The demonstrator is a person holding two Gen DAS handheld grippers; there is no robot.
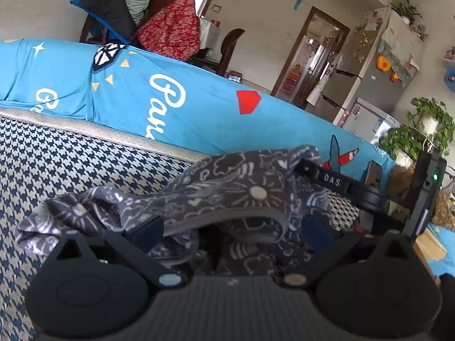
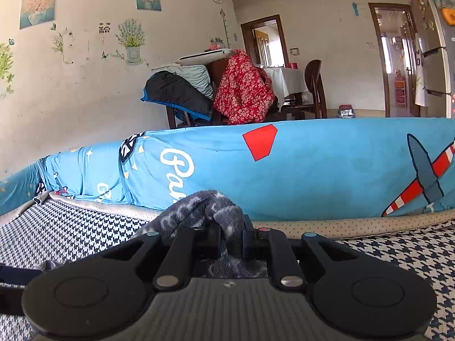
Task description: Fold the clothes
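The right gripper (image 2: 231, 241) has its jaws drawn together on a bunched fold of the dark patterned garment (image 2: 203, 213); the fabric rises in a hump just past the fingertips and fills the narrow gap between the pads. In the left wrist view, the left gripper (image 1: 231, 227) stands with its jaws well apart, the garment (image 1: 227, 187) draped across and between them; a grey banded edge of the cloth runs from one blue pad (image 1: 149, 228) to the other, but the pads do not press together on it. Whether the cloth is pinched against either pad cannot be told. The right gripper's black body (image 1: 335, 182) shows in that same view, reaching into the far right end of the garment.

The garment lies crumpled on the houndstooth-patterned bed cover (image 2: 71, 227), near the bed's far edge, with one twisted end trailing toward the left. Along that far edge a beige dotted border (image 2: 341, 227) runs, and just beyond it lies a long blue printed quilt (image 2: 327, 170) with white lettering, a red patch and an aeroplane motif. Behind the quilt, well apart, a chair piled with clothes (image 2: 241, 91) stands by the wall.
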